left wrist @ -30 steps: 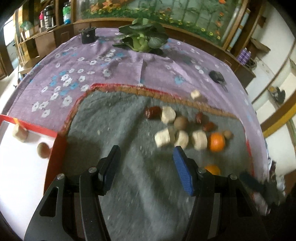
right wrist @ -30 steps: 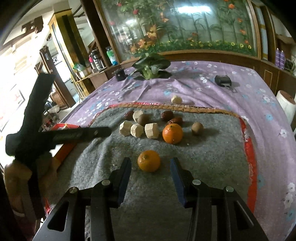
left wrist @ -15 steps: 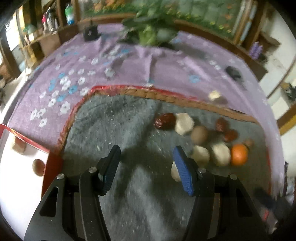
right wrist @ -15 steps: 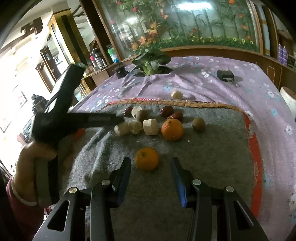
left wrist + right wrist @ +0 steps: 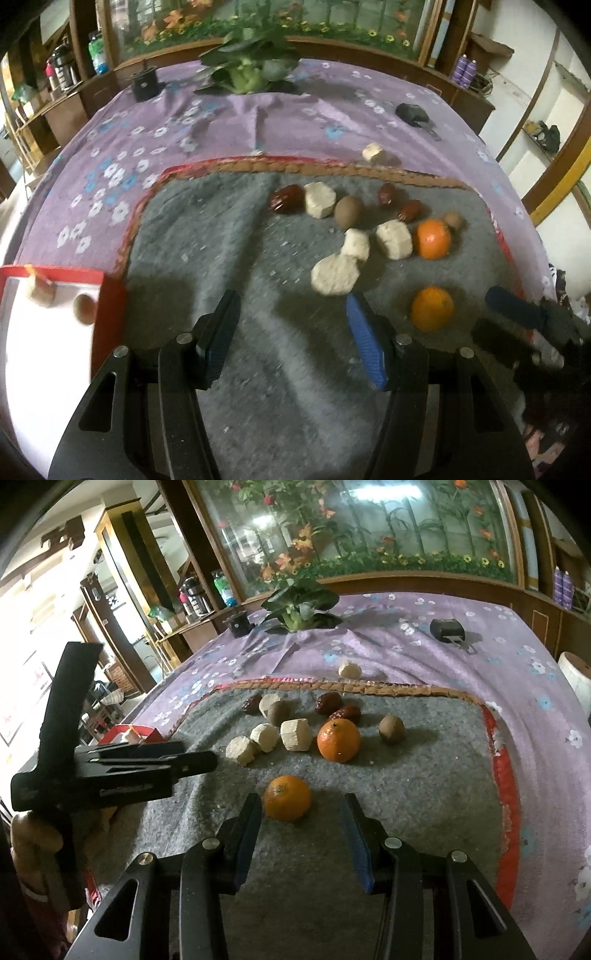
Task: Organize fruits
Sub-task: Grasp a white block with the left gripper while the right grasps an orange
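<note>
Right wrist view showed my right gripper (image 5: 301,821) with jaws apart around the near orange (image 5: 287,798) on the grey mat (image 5: 424,794), untouched, while my left gripper (image 5: 291,325) hung empty, jaws wide.

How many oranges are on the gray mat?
2. One orange sits right before the right tongs; the other orange lies farther back, beside the pale chunks. None seems hidden.

Red tray (image 5: 110,314) cut off at left edge; contents blurred.
</note>
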The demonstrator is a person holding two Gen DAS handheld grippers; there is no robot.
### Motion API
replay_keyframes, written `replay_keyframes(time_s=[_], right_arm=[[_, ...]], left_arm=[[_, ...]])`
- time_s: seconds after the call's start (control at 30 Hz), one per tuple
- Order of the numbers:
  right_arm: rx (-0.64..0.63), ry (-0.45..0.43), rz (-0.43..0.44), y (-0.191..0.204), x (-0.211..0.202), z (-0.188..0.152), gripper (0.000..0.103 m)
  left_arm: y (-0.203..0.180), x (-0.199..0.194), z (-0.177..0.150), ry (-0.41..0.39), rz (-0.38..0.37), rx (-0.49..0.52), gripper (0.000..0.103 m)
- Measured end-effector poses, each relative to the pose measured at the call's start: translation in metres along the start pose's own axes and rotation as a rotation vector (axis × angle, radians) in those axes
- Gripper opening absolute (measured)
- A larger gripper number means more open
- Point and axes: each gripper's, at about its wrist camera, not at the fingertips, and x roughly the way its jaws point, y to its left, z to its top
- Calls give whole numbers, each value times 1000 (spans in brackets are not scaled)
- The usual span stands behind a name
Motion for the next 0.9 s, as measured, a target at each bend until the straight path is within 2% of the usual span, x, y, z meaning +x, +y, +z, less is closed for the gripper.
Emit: replay_keyframes(time_s=[0.17, 0.3, 0.37, 0.4, 0.43, 0.47, 0.53, 0.67, 0.77, 0.8, 0.9], right_arm=[[-45, 11, -12, 6, 5, -2, 47], [-41, 24, -5, 4, 9, -2, 47], [-41, 30, -8, 3, 11, -1, 47], [-43, 33, -12, 3, 12, -1, 47], [-45, 35, -14, 4, 13, -1, 47], [-49, 37, -13, 4, 14, -1, 47], [-63, 35, -8, 7, 15, 0, 47], [-81, 46, -3, 14, 24, 2, 47], [-110, 67, -21, 20, 38, 3, 47], [-125, 75, -44, 22, 44, 3, 33], [-133, 87, -72, 21, 49, 2, 32]], left_arm=[[-15, 13, 7, 13, -14, 62, 60], [-19, 29, 10, 42, -32, 69, 60], [-20, 31, 10, 20, -22, 78, 58], [-21, 31, 9, 13, -22, 84, 52], [-21, 30, 9, 6, -14, 87, 29], [-19, 30, 10, -1, -15, 85, 27], [-15, 30, 10, 5, -36, 70, 27], [-14, 22, 5, -18, -4, 70, 27], [-8, 15, 2, -21, -17, 46, 27], [-6, 11, 0, -26, -18, 37, 27], [1, 0, -4, -41, -21, 12, 27]])
